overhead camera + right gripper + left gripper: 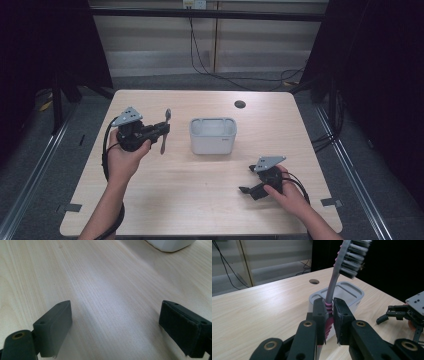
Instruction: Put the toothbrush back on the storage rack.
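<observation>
One light, stiff toothbrush (337, 277) is clamped at its ribbed neck by the left gripper (329, 312), just left of the holder (213, 135); right gripper (115, 327) is held wide open w/ nothing in it.

No lettering, label, brand, number or sign can be read on anything in these views.

Black left gripper (162, 131), grey three-cornered plate, black cable, bare forearms
</observation>
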Action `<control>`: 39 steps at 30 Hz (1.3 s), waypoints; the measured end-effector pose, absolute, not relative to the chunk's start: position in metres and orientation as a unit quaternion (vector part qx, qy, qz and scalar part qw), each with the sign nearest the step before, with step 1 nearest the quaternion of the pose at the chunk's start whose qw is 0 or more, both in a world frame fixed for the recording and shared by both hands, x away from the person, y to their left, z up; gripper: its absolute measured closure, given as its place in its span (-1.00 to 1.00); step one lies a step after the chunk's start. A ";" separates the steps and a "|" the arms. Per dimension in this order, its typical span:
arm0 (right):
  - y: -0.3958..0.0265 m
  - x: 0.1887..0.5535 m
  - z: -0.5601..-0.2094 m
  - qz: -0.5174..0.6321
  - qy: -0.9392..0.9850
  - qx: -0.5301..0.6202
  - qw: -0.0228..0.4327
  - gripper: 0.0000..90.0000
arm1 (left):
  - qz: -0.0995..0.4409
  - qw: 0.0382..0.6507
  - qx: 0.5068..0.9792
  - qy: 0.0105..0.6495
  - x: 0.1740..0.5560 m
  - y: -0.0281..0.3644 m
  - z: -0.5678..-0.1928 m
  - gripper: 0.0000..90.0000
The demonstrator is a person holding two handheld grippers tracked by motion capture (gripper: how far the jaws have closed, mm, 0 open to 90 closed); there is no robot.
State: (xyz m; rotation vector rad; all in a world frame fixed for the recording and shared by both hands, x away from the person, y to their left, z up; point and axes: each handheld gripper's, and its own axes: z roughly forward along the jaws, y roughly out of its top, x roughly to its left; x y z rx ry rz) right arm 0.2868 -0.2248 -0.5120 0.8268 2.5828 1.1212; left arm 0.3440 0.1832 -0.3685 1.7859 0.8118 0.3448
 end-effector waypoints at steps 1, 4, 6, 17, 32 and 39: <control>-0.225 0.287 -0.512 0.380 0.875 0.280 0.103 -0.76 | 0.147 0.544 0.752 0.343 0.344 0.183 -0.368 0.80; -0.225 0.287 -0.512 0.380 0.875 0.280 0.103 -0.76 | 0.149 0.548 0.747 0.344 0.345 0.182 -0.367 0.80; -0.225 0.287 -0.512 0.380 0.875 0.280 0.103 -0.76 | 0.147 0.552 0.743 0.348 0.346 0.182 -0.367 0.80; -0.225 0.287 -0.512 0.380 0.875 0.281 0.104 -0.76 | 0.154 0.566 0.729 0.353 0.352 0.179 -0.362 0.80; -0.225 0.287 -0.512 0.380 0.875 0.281 0.104 -0.76 | 0.153 0.570 0.727 0.351 0.363 0.164 -0.354 0.80; -0.225 0.287 -0.512 0.380 0.875 0.281 0.104 -0.76 | 0.157 0.575 0.724 0.346 0.367 0.159 -0.346 0.80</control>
